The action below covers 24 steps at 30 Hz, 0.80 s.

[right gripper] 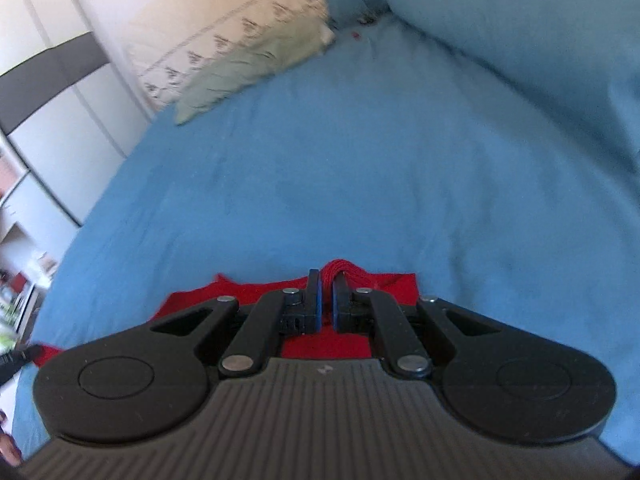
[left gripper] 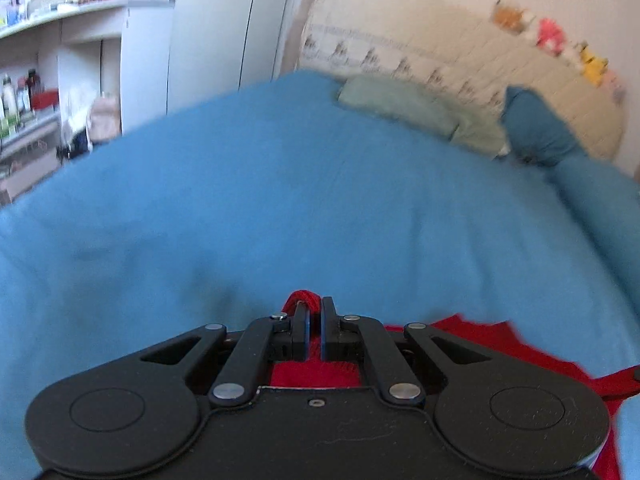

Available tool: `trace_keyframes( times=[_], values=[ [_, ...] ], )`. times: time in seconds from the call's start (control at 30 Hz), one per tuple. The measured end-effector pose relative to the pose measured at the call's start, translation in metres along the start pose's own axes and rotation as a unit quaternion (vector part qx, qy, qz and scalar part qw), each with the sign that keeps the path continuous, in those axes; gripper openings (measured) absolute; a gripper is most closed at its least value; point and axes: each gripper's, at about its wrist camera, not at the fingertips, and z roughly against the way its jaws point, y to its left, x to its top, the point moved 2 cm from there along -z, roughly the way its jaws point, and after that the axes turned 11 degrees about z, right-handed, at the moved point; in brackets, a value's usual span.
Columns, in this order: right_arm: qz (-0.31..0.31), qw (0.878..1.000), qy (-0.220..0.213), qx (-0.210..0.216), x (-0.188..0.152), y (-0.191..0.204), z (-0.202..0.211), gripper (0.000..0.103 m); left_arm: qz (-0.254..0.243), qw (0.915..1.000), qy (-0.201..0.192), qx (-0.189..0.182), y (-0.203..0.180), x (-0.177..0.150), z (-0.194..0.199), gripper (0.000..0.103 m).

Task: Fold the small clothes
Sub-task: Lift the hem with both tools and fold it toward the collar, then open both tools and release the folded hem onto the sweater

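Both claws clenched on one red garment, carried over the blue bedspread.

We hold the red garment (left gripper: 480, 344) by its edge: the left gripper (left gripper: 314, 312) pinches a bunched fold, the right gripper (right gripper: 327, 289) another. The cloth hangs below and behind both claws, just above the blue bedspread (left gripper: 280, 200), its long axis seemingly running claw to claw. Neither hand looks nearer. We read no brand or writing; the blur hides any.
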Motion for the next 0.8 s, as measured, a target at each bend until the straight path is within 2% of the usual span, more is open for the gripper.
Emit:
trace_keyframes(
  times=[0.07,0.2,0.27,0.3,0.33,0.37,0.4,0.47,0.57,0.7,0.8],
  values=[
    [-0.011,1.0,0.004,-0.01,-0.001,-0.004,-0.019,0.02,-0.007,0.9999,0.004,0.012,0.001,-0.003,-0.021,0.004],
    [-0.021,1.0,0.001,-0.017,0.005,-0.01,-0.044,0.02,0.003,0.9999,0.007,0.009,0.002,0.0,-0.041,0.005],
    [-0.027,1.0,0.001,0.0,0.006,-0.013,-0.049,0.024,0.001,0.9999,0.006,0.016,0.001,0.003,-0.041,0.012],
    [-0.03,1.0,-0.003,0.002,0.005,-0.013,-0.047,0.034,0.001,0.9998,-0.001,0.018,0.001,0.003,-0.036,0.019],
    [-0.025,1.0,-0.012,0.001,0.004,-0.013,-0.04,0.046,-0.002,0.9997,-0.009,0.023,0.001,0.005,-0.029,0.044],
    [-0.012,1.0,-0.026,-0.001,0.003,-0.01,-0.032,0.08,-0.007,0.9995,-0.022,0.024,0.0,0.006,-0.02,0.066],
    [0.011,0.999,-0.05,-0.006,-0.001,-0.006,-0.019,0.101,-0.015,0.9989,-0.038,0.022,0.002,0.006,-0.006,0.071],
    [0.066,0.995,-0.079,0.002,-0.013,0.004,0.006,0.103,-0.03,0.9981,-0.051,0.015,0.006,0.002,0.019,0.071],
    [0.116,0.99,-0.076,0.025,-0.045,0.018,0.03,0.103,-0.046,0.9986,-0.015,-0.023,0.01,-0.021,0.045,0.072],
    [0.162,0.985,-0.041,0.042,-0.098,0.032,0.036,0.103,-0.05,0.9962,0.049,-0.051,0.013,-0.071,0.052,0.073],
    [0.168,0.985,0.001,0.028,-0.129,0.033,0.027,0.103,-0.046,0.9926,0.1,-0.052,0.024,-0.107,0.042,0.073]
  ],
)
